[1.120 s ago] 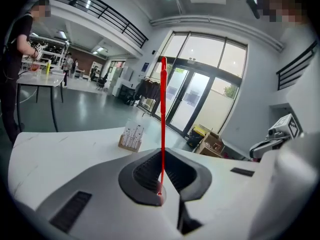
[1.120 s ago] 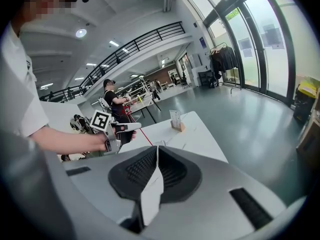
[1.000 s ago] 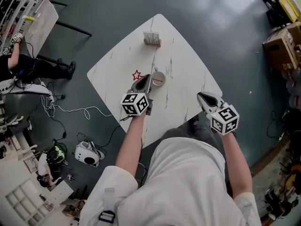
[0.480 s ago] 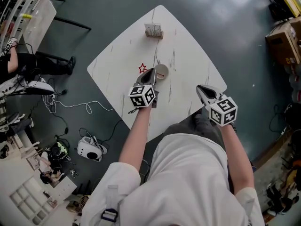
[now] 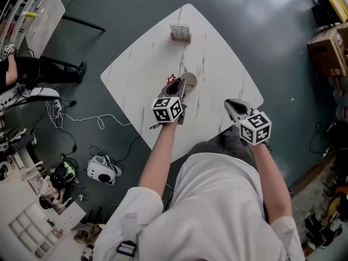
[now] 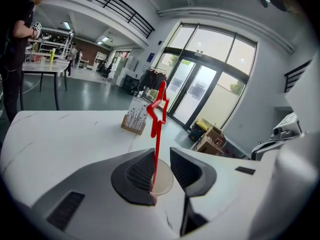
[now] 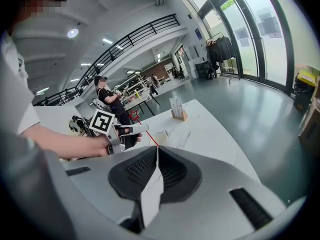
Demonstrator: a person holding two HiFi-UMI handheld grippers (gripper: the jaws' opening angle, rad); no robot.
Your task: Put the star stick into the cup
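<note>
White table (image 5: 220, 75), grey-veined, rounded corners. Pale translucent cup (image 5: 188, 81) upright near the middle. Small wooden holder (image 5: 180, 33) packed with white slips at the far corner, well apart from cup.

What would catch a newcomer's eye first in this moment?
The red star stick stands up between the left gripper's jaws, its lower end in the cup on the white table; those jaws have just been opening and stand apart around it. The right gripper hangs shut and empty over the table's near edge.
</note>
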